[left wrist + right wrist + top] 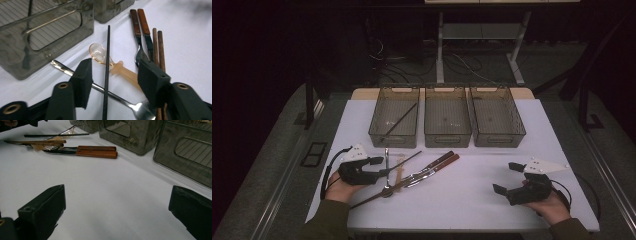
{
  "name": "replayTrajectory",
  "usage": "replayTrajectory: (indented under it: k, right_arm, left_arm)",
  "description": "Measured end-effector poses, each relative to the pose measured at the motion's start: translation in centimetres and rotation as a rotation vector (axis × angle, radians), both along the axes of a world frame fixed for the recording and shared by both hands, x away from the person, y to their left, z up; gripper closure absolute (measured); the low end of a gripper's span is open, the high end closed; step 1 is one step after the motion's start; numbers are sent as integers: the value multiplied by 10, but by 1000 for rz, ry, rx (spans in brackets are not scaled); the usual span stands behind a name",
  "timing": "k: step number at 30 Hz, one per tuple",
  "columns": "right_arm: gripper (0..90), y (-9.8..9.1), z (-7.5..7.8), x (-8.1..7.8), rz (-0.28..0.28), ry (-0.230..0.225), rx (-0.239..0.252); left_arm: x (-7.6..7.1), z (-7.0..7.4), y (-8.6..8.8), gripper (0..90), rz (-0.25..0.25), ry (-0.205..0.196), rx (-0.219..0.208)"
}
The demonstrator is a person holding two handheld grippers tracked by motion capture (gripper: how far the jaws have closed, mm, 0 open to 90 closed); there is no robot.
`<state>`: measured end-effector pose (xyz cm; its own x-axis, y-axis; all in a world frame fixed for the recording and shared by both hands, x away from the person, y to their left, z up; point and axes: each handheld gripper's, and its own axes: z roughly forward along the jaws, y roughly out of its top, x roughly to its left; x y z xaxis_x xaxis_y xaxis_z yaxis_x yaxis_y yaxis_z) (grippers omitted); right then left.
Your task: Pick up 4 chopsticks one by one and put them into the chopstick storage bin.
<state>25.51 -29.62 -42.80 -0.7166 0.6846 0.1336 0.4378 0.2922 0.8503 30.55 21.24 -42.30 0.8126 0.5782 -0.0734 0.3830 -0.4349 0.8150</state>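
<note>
A pile of cutlery lies on the white table [462, 200] in front of the left bin. My left gripper [382, 167] hovers low over it, and its jaws [116, 77] stand apart around a thin black chopstick [107, 62] without touching it. Under the chopstick lie an amber plastic spoon [100, 53] and a metal utensil [62, 68]. A wooden-handled fork [136, 21] and knife [144, 21] and two brown chopsticks [158, 47] lie to the right. My right gripper [507, 177] rests at the table's right, open with nothing between its jaws [116, 205].
Three smoked see-through bins stand in a row at the back: left [394, 140], middle [448, 141], right [499, 140]. In the left bin a black chopstick [404, 118] lies slantwise. Bare white table separates the two grippers.
</note>
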Motion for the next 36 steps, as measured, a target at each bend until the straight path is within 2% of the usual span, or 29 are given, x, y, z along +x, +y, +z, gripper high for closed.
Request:
replayTrajectory:
  k: [2,6,9,18,22,36]
  right_arm:
    - [12,0,0,0,0,3,0]
    - [12,0,0,1,3,1,-4]
    - [11,0,0,0,3,1,-5]
    - [12,0,-1,1,2,2,-7]
    - [11,0,-1,1,2,2,-7]
    - [12,0,-1,1,2,1,-8]
  left_arm:
    - [1,-1,-1,526,3,0,15]
    - [4,-4,-3,595,4,16,-6]
    - [6,-5,-3,640,5,24,0]
    - [14,-14,-2,736,-12,60,42]
    - [17,-18,-3,763,-14,81,51]
    - [20,-22,-5,784,-35,89,79]
